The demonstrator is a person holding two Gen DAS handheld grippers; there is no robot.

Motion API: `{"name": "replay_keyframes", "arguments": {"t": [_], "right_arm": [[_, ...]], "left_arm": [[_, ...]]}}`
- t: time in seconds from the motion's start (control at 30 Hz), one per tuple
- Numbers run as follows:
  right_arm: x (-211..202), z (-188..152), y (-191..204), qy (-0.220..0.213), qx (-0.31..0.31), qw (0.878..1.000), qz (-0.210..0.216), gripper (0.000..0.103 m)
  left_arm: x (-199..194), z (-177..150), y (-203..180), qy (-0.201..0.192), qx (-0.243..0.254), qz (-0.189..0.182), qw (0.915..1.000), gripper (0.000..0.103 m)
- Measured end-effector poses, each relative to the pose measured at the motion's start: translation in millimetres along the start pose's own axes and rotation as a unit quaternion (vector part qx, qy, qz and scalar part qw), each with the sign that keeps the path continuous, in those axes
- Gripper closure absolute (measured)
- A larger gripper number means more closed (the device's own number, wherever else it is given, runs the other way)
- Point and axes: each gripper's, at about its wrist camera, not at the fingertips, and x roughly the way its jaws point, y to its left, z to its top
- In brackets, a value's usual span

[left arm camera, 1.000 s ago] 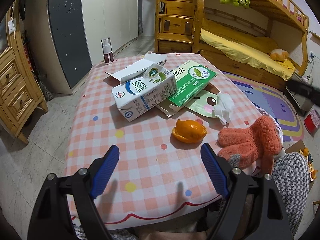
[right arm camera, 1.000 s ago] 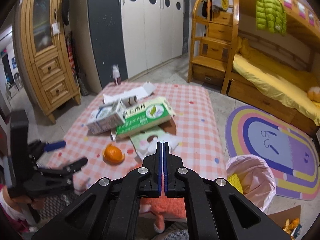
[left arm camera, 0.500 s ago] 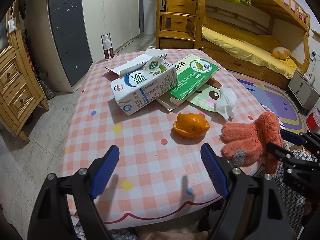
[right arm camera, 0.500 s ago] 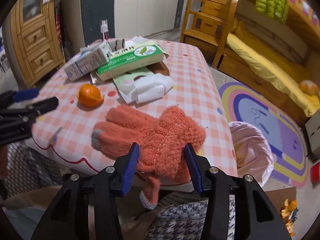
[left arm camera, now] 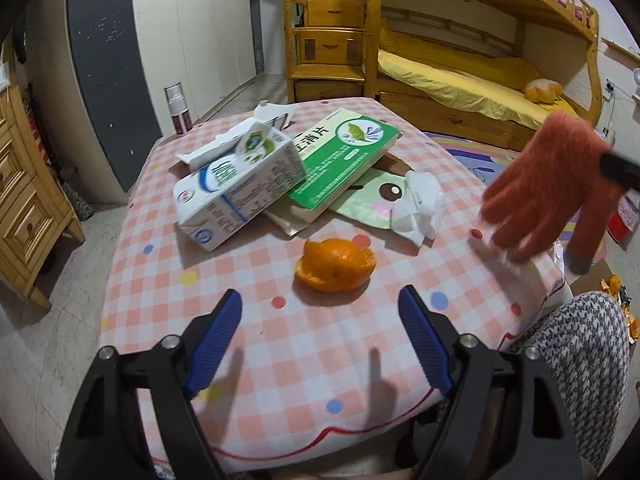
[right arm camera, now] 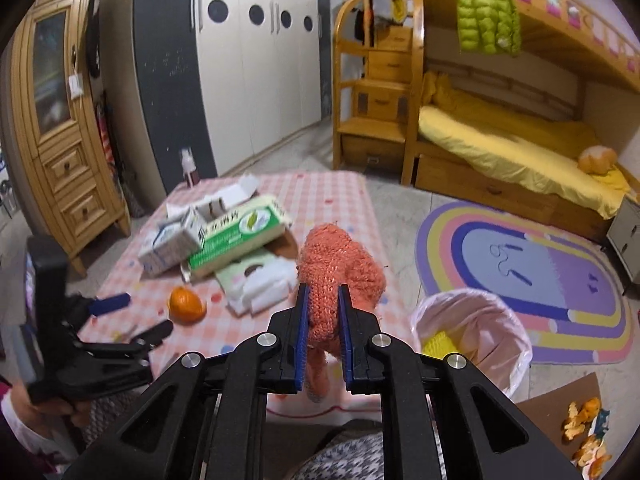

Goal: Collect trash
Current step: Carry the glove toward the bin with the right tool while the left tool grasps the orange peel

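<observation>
An orange knitted glove [right arm camera: 336, 256] hangs off the checked table [left arm camera: 280, 360], and my right gripper [right arm camera: 323, 292] is closing on its cuff, pads pressing the wool. In the left wrist view the glove [left arm camera: 552, 188] is in the air at the right. My left gripper [left arm camera: 320, 300] hovers low over the table's near edge. Its jaws are narrowing with nothing between them, and an orange peel [left arm camera: 336, 266] lies just beyond the tips. A milk carton [left arm camera: 240, 188], a green box [left arm camera: 344, 156], a green face packet [left arm camera: 372, 196] and a crumpled tissue [left arm camera: 420, 208] lie further back.
A bin lined with a pink bag [right arm camera: 472, 328] stands on the floor right of the table, with peel scraps [right arm camera: 584, 436] beside it. A spray bottle [left arm camera: 178, 110] is at the table's far left corner. A person's patterned knee [left arm camera: 580, 360] is at the near right.
My right gripper opened, dropped around the glove on the table, then closed on it and lifted it. My left gripper moved nearer the orange peel and its jaws narrowed slightly.
</observation>
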Motion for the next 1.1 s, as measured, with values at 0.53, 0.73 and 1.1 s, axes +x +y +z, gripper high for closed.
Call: {"name": "replay_keyframes", "arguments": {"t": [0.53,0.73,1.1], "right_arm": [[2,-1,-11,0.011,0.027,1.0,0.01,0.089],[-3,-2,-17,0.007,0.033,0.999,0.009,0.089],[-32,-1,-54,-0.023,0.059,0.998,-0.026,0.089]], "left_arm": [[42,9,-15,0.024,0.021,0.021,0.9993,0.037],[37,11,-7,0.042,0.004,-0.012,0.999,0.07],[-34,45,-50,-0.032,0.03,-0.113,0.9926,0.072]]}}
